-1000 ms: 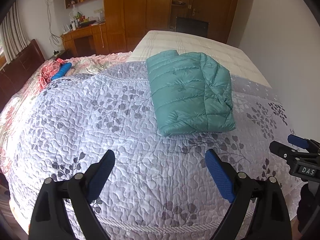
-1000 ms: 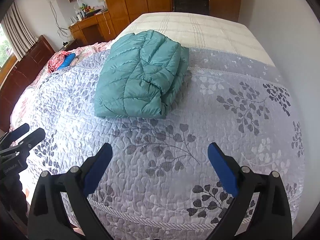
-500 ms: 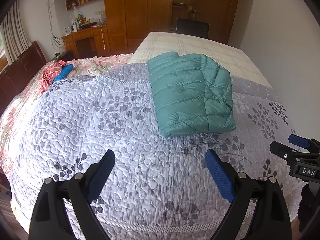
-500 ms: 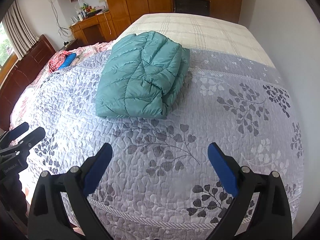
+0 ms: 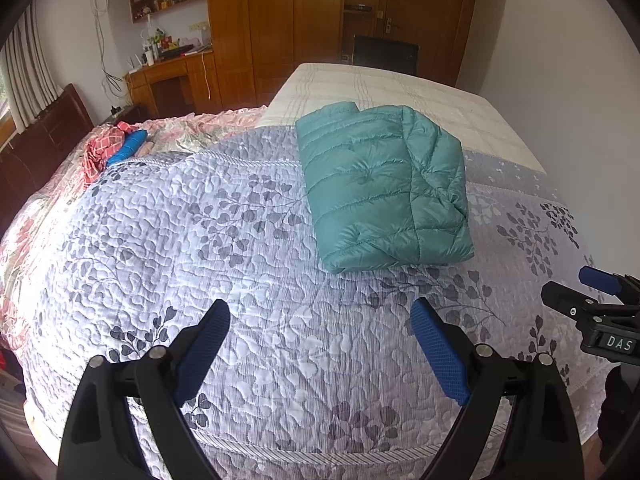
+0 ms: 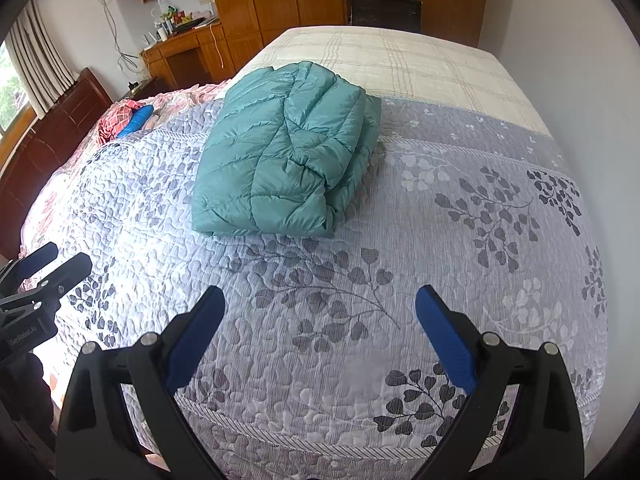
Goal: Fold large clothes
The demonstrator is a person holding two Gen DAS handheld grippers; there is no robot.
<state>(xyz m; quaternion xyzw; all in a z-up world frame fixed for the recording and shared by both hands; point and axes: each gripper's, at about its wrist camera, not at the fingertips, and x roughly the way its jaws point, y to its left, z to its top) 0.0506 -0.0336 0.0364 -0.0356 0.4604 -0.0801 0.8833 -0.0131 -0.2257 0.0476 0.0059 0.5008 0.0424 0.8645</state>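
A teal quilted down jacket (image 5: 384, 188) lies folded into a thick rectangle on the grey leaf-patterned quilt (image 5: 224, 248); it also shows in the right wrist view (image 6: 284, 156). My left gripper (image 5: 320, 320) is open and empty, held above the quilt's near edge, well short of the jacket. My right gripper (image 6: 320, 308) is open and empty too, at the same near edge, to the right of the left one. Each gripper shows at the side of the other's view.
A beige checked mattress (image 5: 400, 92) lies bare behind the quilt. A red checked cloth and a blue object (image 5: 128, 146) lie at the far left near the dark headboard (image 5: 44, 136). A wooden desk and wardrobes (image 5: 256, 28) stand behind. A white wall runs along the right.
Both grippers have drawn back and tilted up slightly, so the jacket sits a little lower and farther in view. Both stay open. The jacket has not moved.
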